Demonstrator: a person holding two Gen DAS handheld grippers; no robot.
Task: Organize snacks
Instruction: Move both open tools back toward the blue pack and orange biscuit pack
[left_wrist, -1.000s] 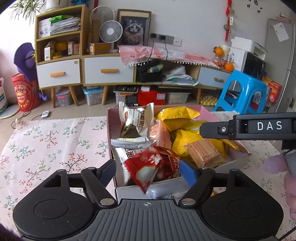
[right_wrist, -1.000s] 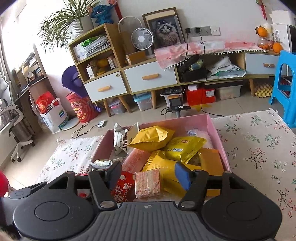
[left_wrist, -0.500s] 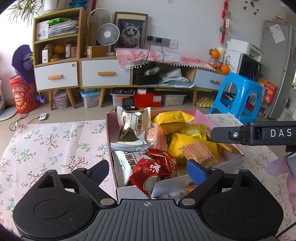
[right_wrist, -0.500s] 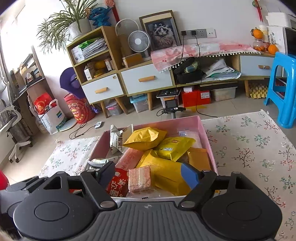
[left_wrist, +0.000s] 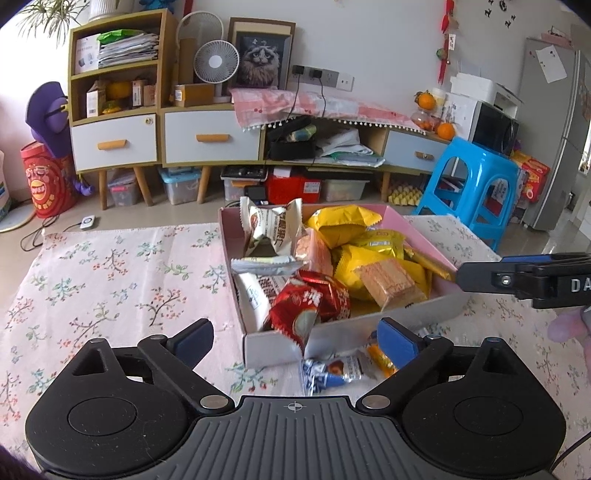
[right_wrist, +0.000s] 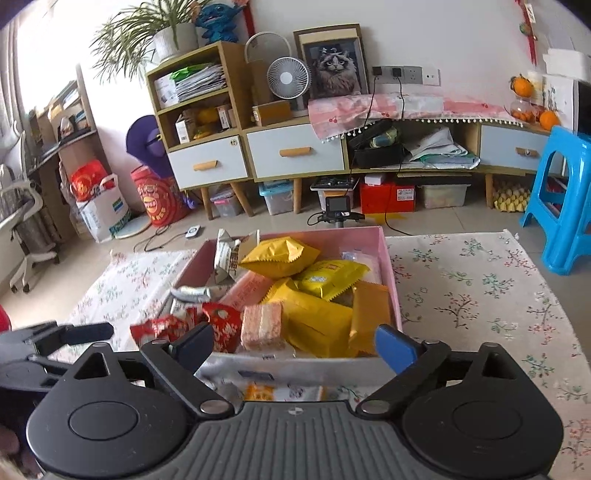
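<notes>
A pink box (left_wrist: 424, 236) stands on the floral cloth, piled with yellow bags, white nut packs, a red packet (left_wrist: 310, 308) and a wafer pack (left_wrist: 391, 284). My left gripper (left_wrist: 295, 339) hangs just short of the box's near wall. Its jaws are opening, with nothing pressed between the pads. A small blue-white packet (left_wrist: 328, 371) and an orange packet (left_wrist: 384, 360) lie on the cloth in front of the box. My right gripper (right_wrist: 295, 345) faces the same box (right_wrist: 388, 266). Its jaws are opening too and hold nothing, with the wafer pack (right_wrist: 262, 325) and the red packet (right_wrist: 221, 328) just beyond them.
The right gripper's finger (left_wrist: 517, 282) reaches in from the right in the left wrist view, and the left gripper (right_wrist: 66, 334) shows at the left of the right wrist view. A blue stool (left_wrist: 476, 181) stands behind the table. The cloth (left_wrist: 110, 277) spreads left of the box.
Both grippers have opened wider and drawn back from the box. The red packet left the left jaws and the wafer pack left the right jaws; both now lie in the box.
</notes>
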